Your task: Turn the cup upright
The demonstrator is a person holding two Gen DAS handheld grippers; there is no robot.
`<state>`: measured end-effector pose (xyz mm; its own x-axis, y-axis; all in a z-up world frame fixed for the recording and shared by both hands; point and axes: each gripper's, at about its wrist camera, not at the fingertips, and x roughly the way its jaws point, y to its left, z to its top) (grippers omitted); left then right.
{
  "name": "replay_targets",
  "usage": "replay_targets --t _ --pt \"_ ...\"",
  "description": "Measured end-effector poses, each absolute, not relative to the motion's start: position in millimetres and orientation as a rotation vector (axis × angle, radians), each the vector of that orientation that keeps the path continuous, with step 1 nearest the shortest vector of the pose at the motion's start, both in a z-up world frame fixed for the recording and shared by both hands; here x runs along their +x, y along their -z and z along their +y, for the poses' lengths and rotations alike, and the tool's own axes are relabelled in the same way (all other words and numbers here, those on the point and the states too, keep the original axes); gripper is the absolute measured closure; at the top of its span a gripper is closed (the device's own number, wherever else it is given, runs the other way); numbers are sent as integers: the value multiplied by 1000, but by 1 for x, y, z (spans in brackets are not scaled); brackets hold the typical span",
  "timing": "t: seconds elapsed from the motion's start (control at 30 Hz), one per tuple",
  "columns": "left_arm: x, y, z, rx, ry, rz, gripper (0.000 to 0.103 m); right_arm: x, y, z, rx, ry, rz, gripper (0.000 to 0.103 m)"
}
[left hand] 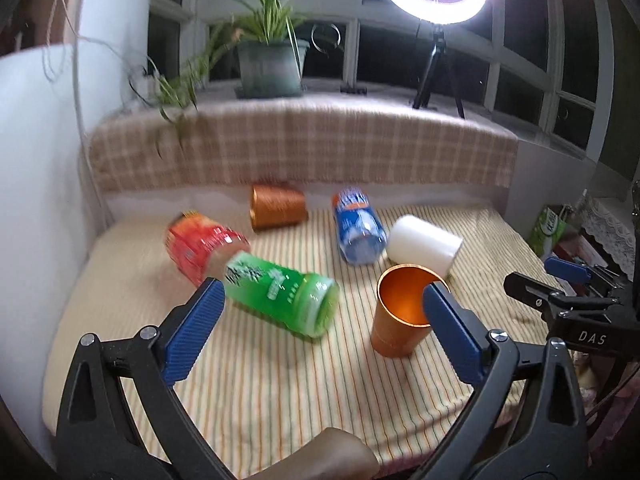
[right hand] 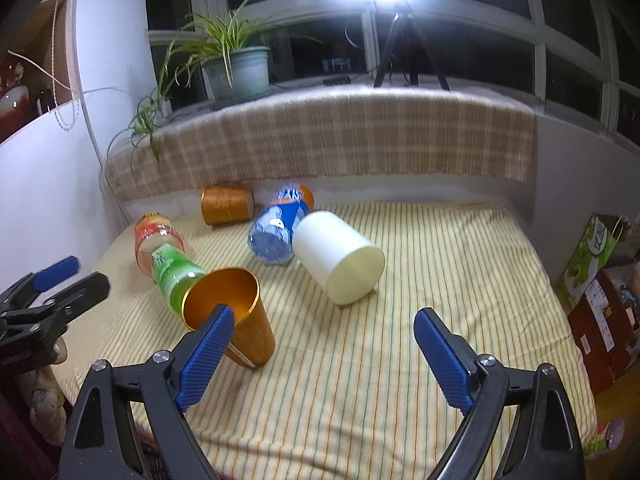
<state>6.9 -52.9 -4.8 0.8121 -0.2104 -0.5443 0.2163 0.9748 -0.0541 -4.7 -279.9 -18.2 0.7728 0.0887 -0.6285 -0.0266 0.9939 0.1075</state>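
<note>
An orange metal cup [left hand: 394, 320] stands upright on the striped cloth, mouth up; it also shows in the right wrist view [right hand: 240, 312]. A second orange cup [left hand: 277, 207] lies on its side at the back, also in the right wrist view [right hand: 226, 205]. A white cup [left hand: 424, 245] lies on its side [right hand: 338, 257]. My left gripper [left hand: 322, 300] is open and empty, above the cloth, its right fingertip in front of the upright cup's rim. My right gripper [right hand: 324, 324] is open and empty, just right of the upright cup.
A green bottle [left hand: 282, 294], a red bottle [left hand: 202, 246] and a blue bottle [left hand: 358, 228] lie on the striped tabletop [left hand: 260, 380]. A checked cloth ledge [left hand: 304, 148], potted plant [left hand: 270, 66] and ring light tripod [left hand: 438, 68] stand behind. Boxes [right hand: 596, 280] sit right.
</note>
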Motion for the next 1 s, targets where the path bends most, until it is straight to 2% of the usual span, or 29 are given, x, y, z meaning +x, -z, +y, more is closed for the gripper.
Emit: replay_targets --t 0.03,0.4,1.0 --pt "5 3 -53 17 222 568 2 -6 17 -278 93 -60 674 0" --pt "-7 -4 -50 23 184 537 1 -14 13 -271 59 -29 617 0" --pt "-7 -4 -48 23 181 535 1 -10 16 -273 63 -25 635 0"
